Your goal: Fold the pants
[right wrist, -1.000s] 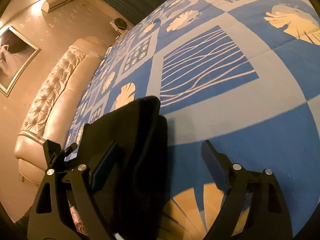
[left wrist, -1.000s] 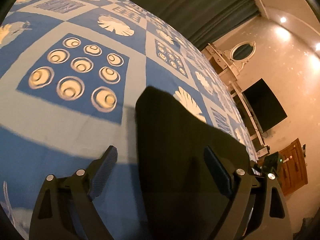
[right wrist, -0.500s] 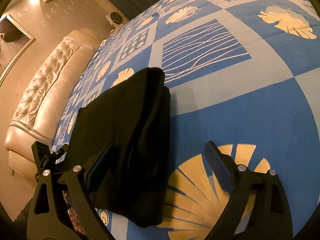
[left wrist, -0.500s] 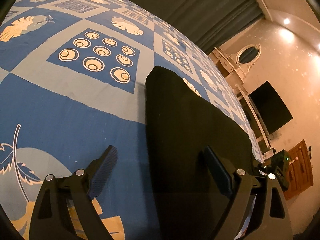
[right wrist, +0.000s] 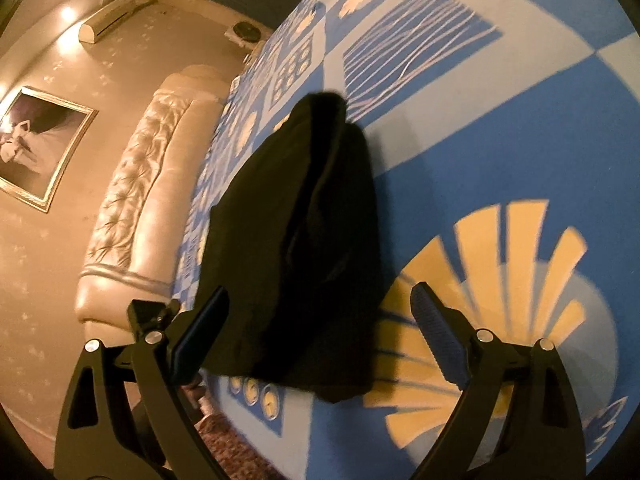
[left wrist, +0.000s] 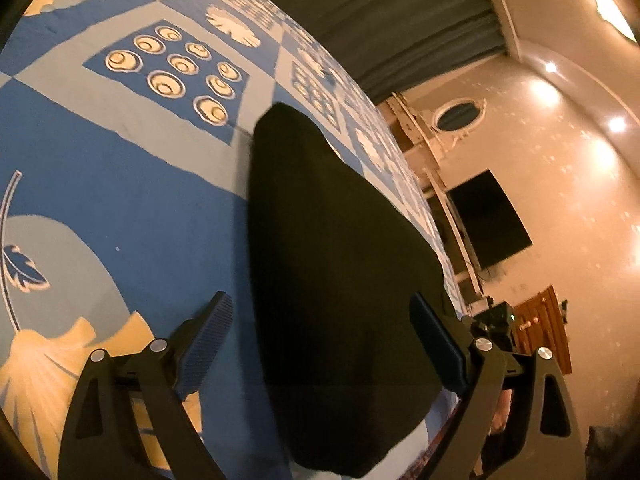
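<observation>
Black tongs [left wrist: 320,332], silver screws, seemingly blue ribbed pads [left wrist: 206,342].

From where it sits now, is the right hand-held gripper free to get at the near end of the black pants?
Probably yes. The right hand-held gripper is open, the pants lie flat on the patterned bedspread just ahead between its fingers, and nothing lies across them.
</observation>
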Available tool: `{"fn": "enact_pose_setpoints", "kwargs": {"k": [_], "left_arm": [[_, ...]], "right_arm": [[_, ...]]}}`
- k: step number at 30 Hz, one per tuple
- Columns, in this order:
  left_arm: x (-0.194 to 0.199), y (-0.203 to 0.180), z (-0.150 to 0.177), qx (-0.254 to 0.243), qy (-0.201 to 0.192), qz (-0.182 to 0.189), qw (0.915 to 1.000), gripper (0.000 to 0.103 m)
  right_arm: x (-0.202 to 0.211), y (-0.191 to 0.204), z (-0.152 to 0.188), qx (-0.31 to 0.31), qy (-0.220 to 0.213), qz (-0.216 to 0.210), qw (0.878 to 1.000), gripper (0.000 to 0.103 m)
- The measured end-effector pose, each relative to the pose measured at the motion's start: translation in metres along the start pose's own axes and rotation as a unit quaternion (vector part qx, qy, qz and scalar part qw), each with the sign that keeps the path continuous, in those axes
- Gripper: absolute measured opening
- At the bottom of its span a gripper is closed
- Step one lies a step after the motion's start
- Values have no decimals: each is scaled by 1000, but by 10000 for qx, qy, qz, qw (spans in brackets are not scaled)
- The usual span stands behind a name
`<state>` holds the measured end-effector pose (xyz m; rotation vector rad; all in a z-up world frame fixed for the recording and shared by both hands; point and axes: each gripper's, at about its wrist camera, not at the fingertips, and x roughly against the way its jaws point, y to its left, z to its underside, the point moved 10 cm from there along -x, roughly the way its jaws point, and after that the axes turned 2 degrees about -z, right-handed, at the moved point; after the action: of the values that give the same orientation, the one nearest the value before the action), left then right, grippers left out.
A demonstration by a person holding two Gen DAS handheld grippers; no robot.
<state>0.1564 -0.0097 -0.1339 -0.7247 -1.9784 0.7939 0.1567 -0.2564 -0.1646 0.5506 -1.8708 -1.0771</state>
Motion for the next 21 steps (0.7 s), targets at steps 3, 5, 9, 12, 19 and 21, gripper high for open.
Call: {"fn": "enact_pose_setpoints", "kwargs": {"k": [3, 5, 9, 12, 19, 21], "left_arm": [[0, -3, 3, 96, 57, 199, 9997, 89], [1, -7, 4, 232, 77, 422, 9988, 89], [0, -10, 8, 431, 137, 605, 9971, 89], [-2, -14, 12, 492, 162, 576, 9970, 89], [-6, -22, 25, 482, 252, 442, 9975, 91], [-6, -21, 22, 608, 154, 407, 9972, 91]], "right_arm": [[-6, 7, 10, -122, 230, -257, 9993, 92], [-9, 11, 11, -174, 316, -347, 9987, 92], [-10, 12, 13, -157, 351, -324, 9987, 92], [-11, 13, 13, -246, 355, -318, 9986, 85], [-14, 1, 20, -466, 445, -201, 9977, 51], [-15, 0, 20, -476, 424, -175, 9978, 49]]}}
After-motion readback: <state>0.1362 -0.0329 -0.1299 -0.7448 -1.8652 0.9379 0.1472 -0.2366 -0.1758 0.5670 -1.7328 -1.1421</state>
